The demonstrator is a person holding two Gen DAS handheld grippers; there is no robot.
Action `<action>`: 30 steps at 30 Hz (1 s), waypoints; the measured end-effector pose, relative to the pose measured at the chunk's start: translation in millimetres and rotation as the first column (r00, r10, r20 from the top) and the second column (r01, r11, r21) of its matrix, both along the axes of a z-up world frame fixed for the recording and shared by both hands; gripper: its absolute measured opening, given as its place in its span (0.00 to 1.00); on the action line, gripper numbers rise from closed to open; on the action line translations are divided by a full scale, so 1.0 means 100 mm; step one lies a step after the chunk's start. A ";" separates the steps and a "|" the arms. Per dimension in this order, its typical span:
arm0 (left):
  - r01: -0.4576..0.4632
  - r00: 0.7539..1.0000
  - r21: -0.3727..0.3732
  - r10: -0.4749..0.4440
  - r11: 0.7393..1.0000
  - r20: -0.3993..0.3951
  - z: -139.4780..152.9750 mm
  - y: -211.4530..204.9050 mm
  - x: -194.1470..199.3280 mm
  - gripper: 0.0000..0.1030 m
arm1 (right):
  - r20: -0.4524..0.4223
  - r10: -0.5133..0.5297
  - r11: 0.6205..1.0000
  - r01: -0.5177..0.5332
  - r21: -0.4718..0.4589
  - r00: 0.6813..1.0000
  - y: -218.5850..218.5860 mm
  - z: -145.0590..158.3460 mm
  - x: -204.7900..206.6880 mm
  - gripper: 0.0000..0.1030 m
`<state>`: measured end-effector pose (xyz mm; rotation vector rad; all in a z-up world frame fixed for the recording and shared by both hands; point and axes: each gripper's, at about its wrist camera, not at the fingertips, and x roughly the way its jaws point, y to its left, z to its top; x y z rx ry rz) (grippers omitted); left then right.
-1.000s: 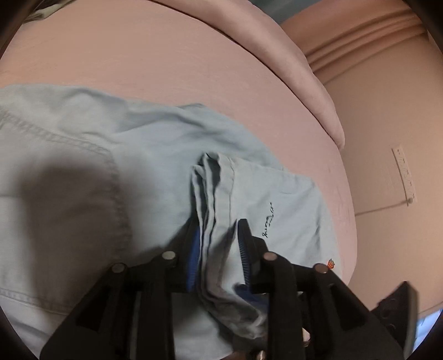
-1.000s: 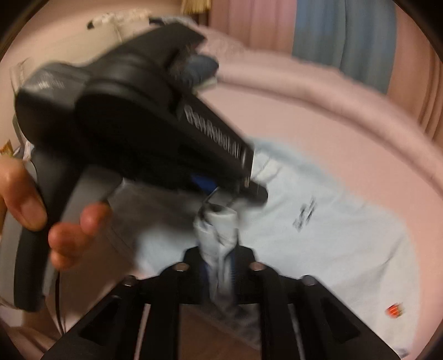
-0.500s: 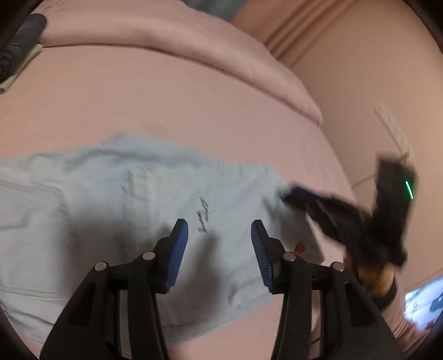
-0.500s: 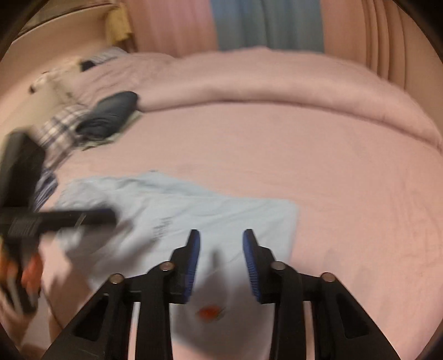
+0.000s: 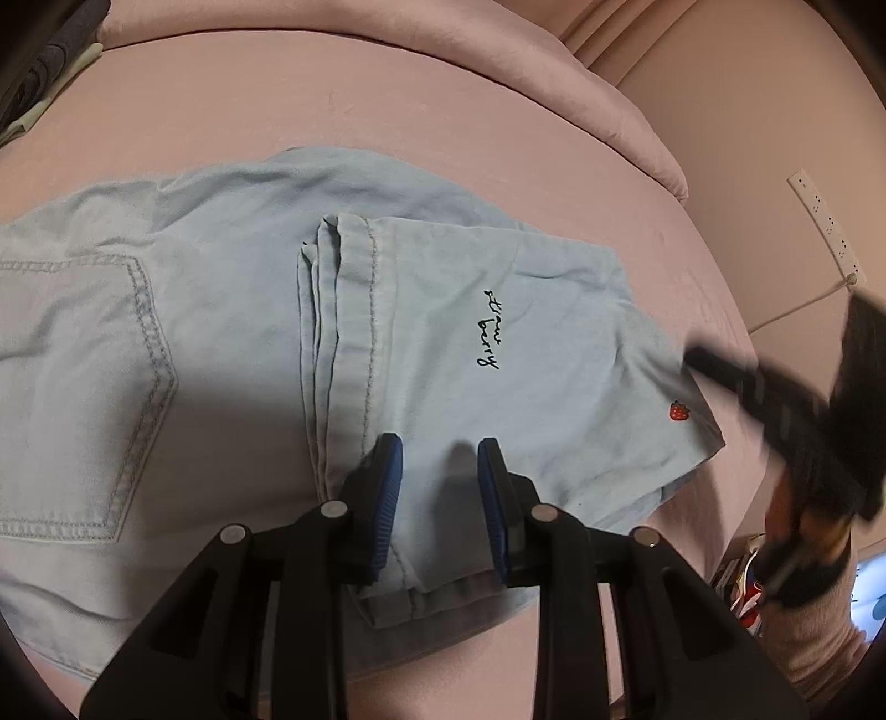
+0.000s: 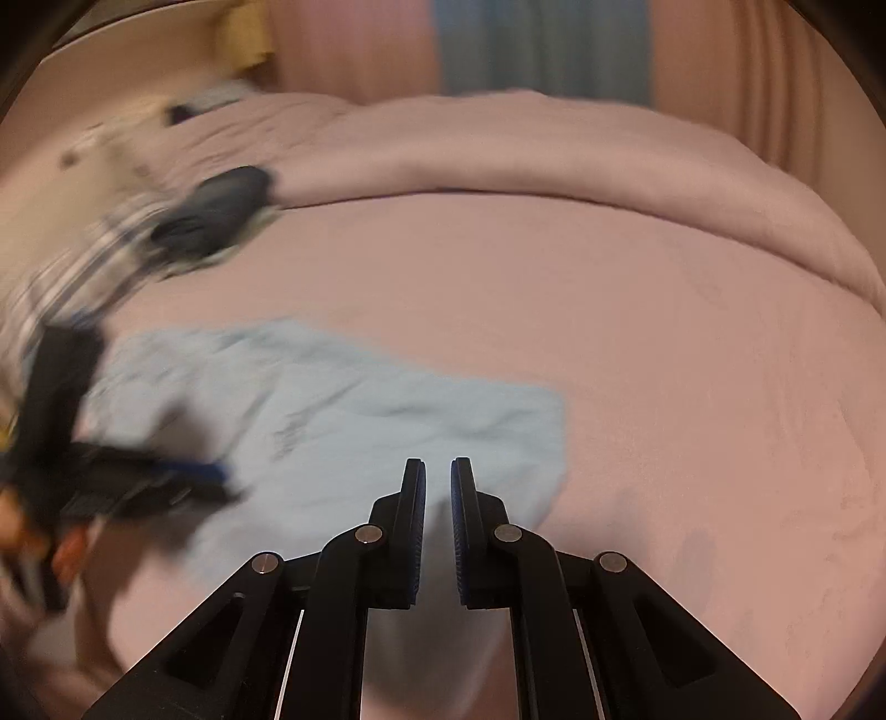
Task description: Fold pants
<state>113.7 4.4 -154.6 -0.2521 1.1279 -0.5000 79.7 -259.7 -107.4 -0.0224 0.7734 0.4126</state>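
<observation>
Your pants are lying folded on the pink bed, light blue denim; the leg end is laid back over the seat part, with the stacked hems lined up just beside the back pocket; the little strawberry patch sits right by the folded edge on the right, and the bare sheet starts straight after it.

Your left hand-held gripper hangs just over the folded leg near its front edge; the jaws are closing, a narrow gap between them, the cloth lies under them rather than pinched, so it isn't gripping anything. Your right hand-held gripper has its jaws brought all but together with nothing in them; it sits over the right-hand end of the pants, near the corner.

Plenty of open bed past that corner; the whole right side of the sheet is bare up to the rolled duvet along the far edge. On the left there's a dark bundle of clothes well apart from the pants, blurry in the right view. Behind the bed are pink and blue curtains; a wall with a power strip stands close on the right.
</observation>
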 end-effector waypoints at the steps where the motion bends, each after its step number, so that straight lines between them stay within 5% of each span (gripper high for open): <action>1: -0.001 1.000 -0.005 0.001 1.000 -0.001 0.01 -0.05 0.01 0.27 | -0.022 0.027 0.999 -0.028 -0.041 0.999 0.10 -0.04 -0.09 0.07; 4: 0.004 1.000 -0.017 -0.004 1.000 0.008 -0.01 0.01 -0.02 0.26 | -0.094 0.027 0.983 -0.043 -0.177 0.995 0.14 -0.44 -0.42 0.07; 6: 0.014 1.000 -0.011 -0.014 1.000 0.021 -0.02 -0.02 -0.06 0.26 | -0.038 0.019 0.993 -0.023 -0.117 0.999 0.05 -0.50 -0.54 0.07; 8: 0.011 1.000 -0.005 -0.010 1.000 0.014 0.00 0.00 -0.07 0.26 | -0.074 0.001 0.997 -0.007 -0.078 0.997 0.02 -0.46 -0.48 0.07; 13: 0.007 1.000 -0.032 -0.006 0.999 0.023 0.06 0.07 -0.23 0.34 | -0.046 0.023 0.998 -0.026 -0.064 0.999 0.14 -0.24 -0.56 0.10; 16: -0.031 0.999 -0.109 0.035 0.994 0.032 0.09 0.24 -0.34 0.35 | -0.097 0.001 0.992 -0.013 -0.124 0.995 0.16 -0.50 -0.50 0.14; 19: -0.085 0.995 -0.134 0.090 0.987 0.034 0.19 0.49 -0.48 0.51 | -0.087 -0.018 0.995 0.009 -0.104 0.996 0.16 -0.42 -0.52 0.14; 21: -0.126 0.990 -0.147 0.134 0.981 0.052 0.27 0.70 -0.62 0.52 | -0.104 -0.027 0.998 0.020 -0.064 0.994 0.17 -0.32 -0.50 0.16; 24: -0.217 0.972 -0.211 0.232 0.953 0.047 0.36 1.09 -0.84 0.57 | -0.068 0.004 1.000 -0.003 0.009 0.998 0.22 -0.21 -0.52 0.32; 30: -0.449 0.888 -0.293 0.457 0.844 -0.045 0.23 1.77 -1.17 0.63 | -0.051 0.087 0.996 -0.086 0.030 0.995 0.73 -0.22 -0.36 0.35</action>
